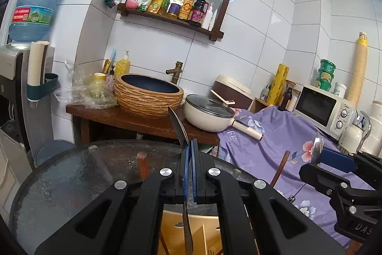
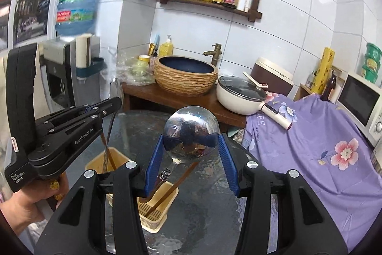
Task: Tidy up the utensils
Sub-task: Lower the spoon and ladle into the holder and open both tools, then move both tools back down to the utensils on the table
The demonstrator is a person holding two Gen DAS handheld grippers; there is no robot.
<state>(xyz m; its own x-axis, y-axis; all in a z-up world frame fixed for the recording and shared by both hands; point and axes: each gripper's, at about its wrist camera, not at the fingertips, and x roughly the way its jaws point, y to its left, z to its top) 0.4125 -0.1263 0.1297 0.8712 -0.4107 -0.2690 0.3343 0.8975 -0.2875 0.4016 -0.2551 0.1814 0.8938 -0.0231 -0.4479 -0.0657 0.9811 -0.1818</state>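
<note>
Left wrist view shows your left gripper [image 1: 190,145] squeezed tight on a thin metal utensil [image 1: 177,124], seen edge-on, whose tip rises above the blue pads [image 1: 186,173] while its handle hangs below toward the beige utensil holder [image 1: 205,231]; you cannot tell from this angle whether it is a spoon or a knife. Right wrist view shows your right gripper [image 2: 191,149] clamped on the round bowl of a shiny metal ladle [image 2: 191,133], one blue pad on each side, with the ladle's handle sloping down toward the beige holder [image 2: 155,214] on the glass table [image 2: 203,219]. Brown chopsticks [image 2: 172,188] lean inside that holder. Your left hand [image 2: 26,200] shows at the picture's left edge, gripping the black handle. Behind the table stand a woven basin [image 2: 186,75], a lidded cream pan [image 2: 241,94] and a purple floral cloth [image 2: 310,140].
</note>
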